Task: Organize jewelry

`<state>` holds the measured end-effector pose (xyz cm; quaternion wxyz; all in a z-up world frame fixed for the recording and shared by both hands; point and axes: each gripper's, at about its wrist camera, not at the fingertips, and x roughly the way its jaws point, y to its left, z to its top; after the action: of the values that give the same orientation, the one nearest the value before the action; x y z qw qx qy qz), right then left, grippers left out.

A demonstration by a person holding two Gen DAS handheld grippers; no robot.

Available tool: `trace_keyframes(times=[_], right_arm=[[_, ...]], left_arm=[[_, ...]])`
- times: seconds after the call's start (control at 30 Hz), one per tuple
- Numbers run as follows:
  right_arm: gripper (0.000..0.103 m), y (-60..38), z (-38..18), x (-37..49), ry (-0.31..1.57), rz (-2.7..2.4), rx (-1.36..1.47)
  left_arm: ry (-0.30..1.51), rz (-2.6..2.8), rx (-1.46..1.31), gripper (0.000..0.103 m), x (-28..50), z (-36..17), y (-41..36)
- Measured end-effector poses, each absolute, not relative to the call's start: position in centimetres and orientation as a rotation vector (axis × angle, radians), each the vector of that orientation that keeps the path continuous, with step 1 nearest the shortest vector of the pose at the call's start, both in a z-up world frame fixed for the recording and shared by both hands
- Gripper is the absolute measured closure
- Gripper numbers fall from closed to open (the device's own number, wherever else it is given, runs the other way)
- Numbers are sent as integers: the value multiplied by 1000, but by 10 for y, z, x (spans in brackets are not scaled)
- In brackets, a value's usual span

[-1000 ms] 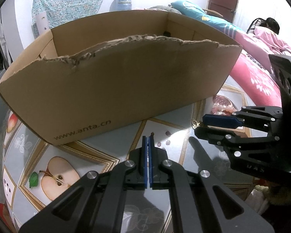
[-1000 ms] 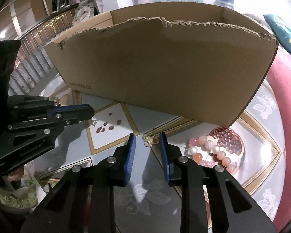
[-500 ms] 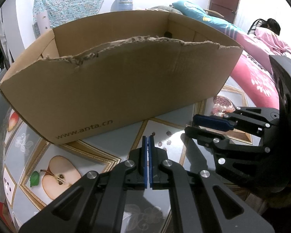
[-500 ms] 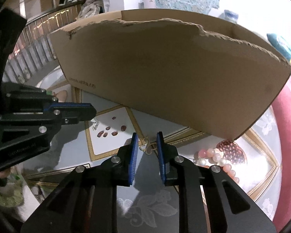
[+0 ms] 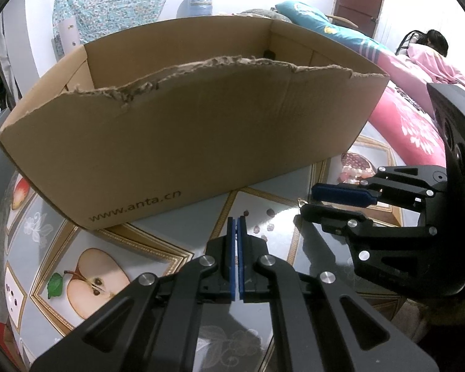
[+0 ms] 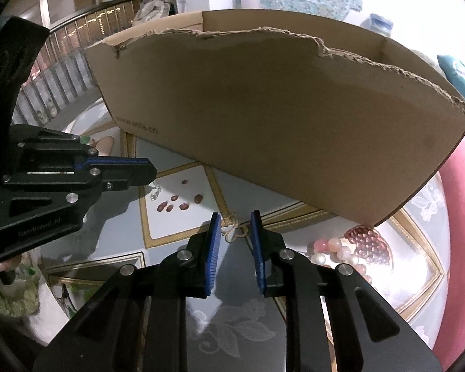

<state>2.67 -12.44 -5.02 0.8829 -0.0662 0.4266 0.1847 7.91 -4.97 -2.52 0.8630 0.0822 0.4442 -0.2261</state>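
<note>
A small gold chain piece (image 6: 231, 232) lies on the table just in front of the cardboard box (image 6: 279, 130). My right gripper (image 6: 235, 220) is open, its blue pads either side of the chain, low over the table. In the left wrist view it (image 5: 307, 201) comes in from the right, with the chain's tip (image 5: 301, 201) at its fingertips. My left gripper (image 5: 236, 221) is shut and empty, hovering before the box (image 5: 186, 142). A tiny silver earring (image 6: 154, 191) lies by the left gripper's tip (image 6: 150, 172). A pink and white bead bracelet (image 6: 341, 252) lies at the right.
The tall torn-edged box fills the far side of the fruit-print table (image 5: 86, 279). A bed with pink bedding (image 5: 418, 117) stands to the right. Printed seed marks (image 6: 176, 204) show on the tabletop.
My right gripper has moved forward and lower so its open pads now bracket the gold chain. The left gripper has stayed shut and hardly moved.
</note>
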Motion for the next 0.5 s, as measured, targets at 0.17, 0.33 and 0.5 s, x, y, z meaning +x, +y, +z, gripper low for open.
trace_keyframes(times=[0.17, 0.33, 0.5], right_arm=[[80, -118, -51, 24, 889, 358, -139], [80, -112, -53, 22, 882, 331, -163], [80, -107, -54, 25, 896, 317, -165]], left_arm=[[934, -473, 176, 102, 80, -25, -49], [935, -474, 177, 102, 81, -25, -49], [934, -474, 177, 102, 80, -25, -49]])
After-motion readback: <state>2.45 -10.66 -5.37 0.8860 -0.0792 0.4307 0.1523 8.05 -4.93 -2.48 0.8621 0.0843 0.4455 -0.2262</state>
